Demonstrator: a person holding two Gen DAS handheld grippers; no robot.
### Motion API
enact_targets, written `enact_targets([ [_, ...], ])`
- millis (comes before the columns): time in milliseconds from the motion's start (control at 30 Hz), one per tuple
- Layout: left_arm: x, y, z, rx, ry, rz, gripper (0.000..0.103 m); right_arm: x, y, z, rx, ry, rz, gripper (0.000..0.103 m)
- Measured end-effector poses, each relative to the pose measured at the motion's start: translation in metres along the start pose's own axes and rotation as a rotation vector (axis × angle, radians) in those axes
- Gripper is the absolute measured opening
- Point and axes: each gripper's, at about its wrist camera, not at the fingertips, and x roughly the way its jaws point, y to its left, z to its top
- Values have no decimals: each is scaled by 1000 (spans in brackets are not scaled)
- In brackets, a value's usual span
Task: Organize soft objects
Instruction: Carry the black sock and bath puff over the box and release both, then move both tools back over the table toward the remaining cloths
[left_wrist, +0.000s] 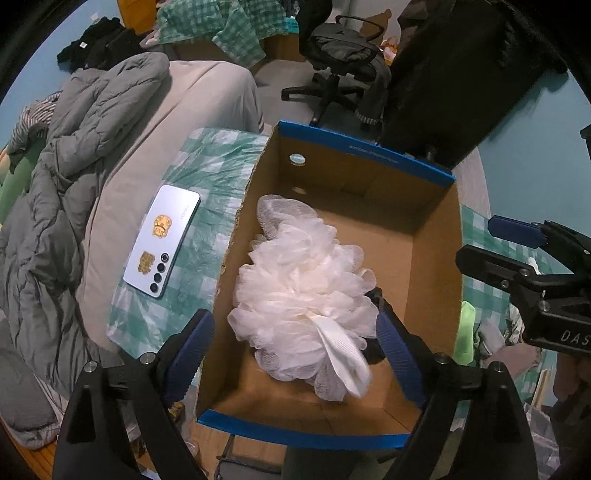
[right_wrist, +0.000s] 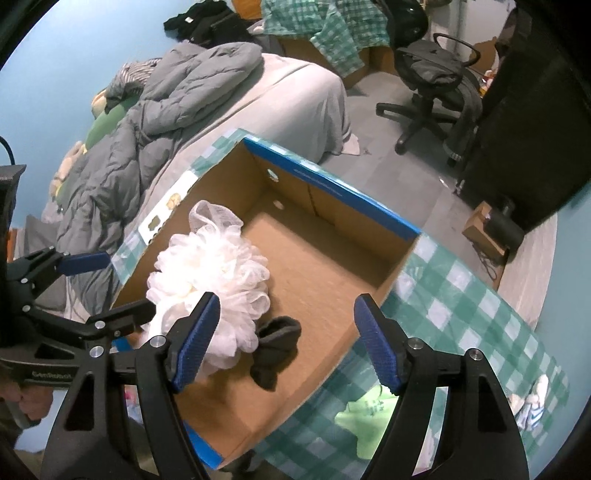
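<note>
An open cardboard box (left_wrist: 362, 155) with a blue rim stands on a green checked cloth. Inside it lies a white mesh bath pouf (left_wrist: 295, 284), against the left wall. My left gripper (left_wrist: 291, 328) hangs open above the pouf, one pad outside the box wall and the other at the pouf's edge. In the right wrist view a dark grey sock (right_wrist: 275, 354) lies on the floor of the box (right_wrist: 332, 192) beside the pouf (right_wrist: 210, 266). My right gripper (right_wrist: 287, 306) is open over the sock, and its pads hold nothing.
A phone (left_wrist: 162, 243) lies face down on the checked cloth (left_wrist: 214, 166) left of the box. A light green soft item (right_wrist: 369, 417) and a white-and-blue one (right_wrist: 532, 410) lie right of it. A grey quilt (left_wrist: 55, 184) covers the bed. An office chair (left_wrist: 340, 66) stands beyond.
</note>
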Motion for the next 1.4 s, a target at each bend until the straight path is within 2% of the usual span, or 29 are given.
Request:
enact_targets([
  [700,-21,-54,-8,127,-15,-74,90,-43,-51,-51,153,-22,-64,77],
  [1400,-11,-150,-12,355,21,-136,90,-87,-132,-138,401,-20,-176,77],
])
